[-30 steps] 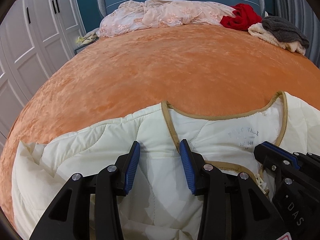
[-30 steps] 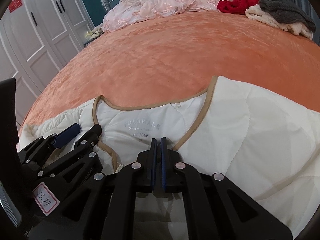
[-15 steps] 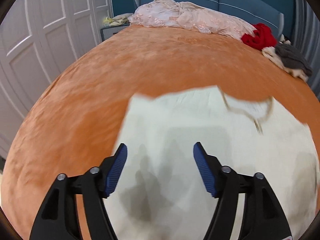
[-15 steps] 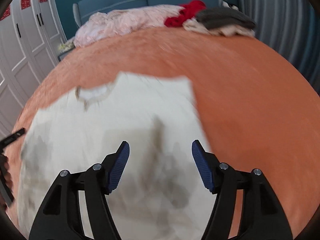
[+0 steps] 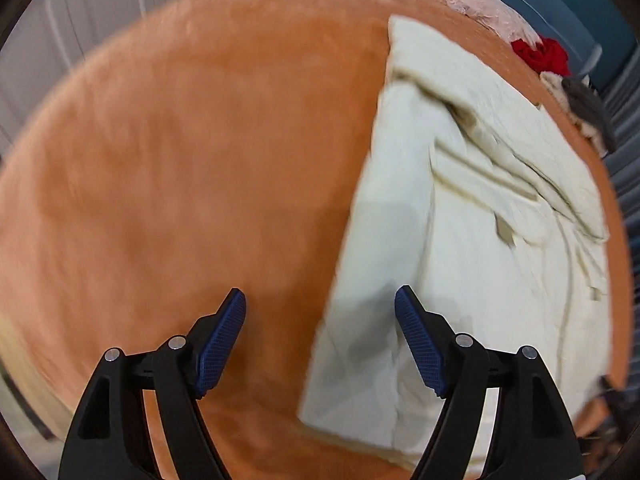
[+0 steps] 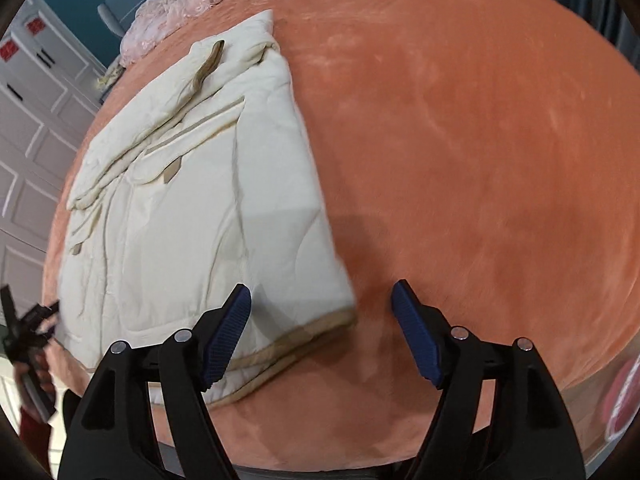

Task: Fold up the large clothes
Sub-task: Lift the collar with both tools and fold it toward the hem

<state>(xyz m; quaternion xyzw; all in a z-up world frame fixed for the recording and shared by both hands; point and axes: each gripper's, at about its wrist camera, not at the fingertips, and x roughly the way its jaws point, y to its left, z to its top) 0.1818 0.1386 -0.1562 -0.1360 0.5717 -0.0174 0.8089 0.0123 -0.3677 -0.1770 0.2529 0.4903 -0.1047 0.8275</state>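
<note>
left gripper (image 5: 320, 338) just spread wide, empty | right gripper (image 6: 321, 334) same | jacket (image 5: 480, 220) folded on bed (image 5: 180, 160) | far pile blurred, edges cropped

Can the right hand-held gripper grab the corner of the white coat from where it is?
Probably yes. The right hand-held gripper is open and empty, its jaws having just been opening, and the cream coat's tan-edged corner lies right below it on the orange bedspread, with nothing covering it.

The room was bright. Both pictures were blurry and bent round at the edges. Soft gray shadows lay on the bed (image 5: 168, 184).
</note>
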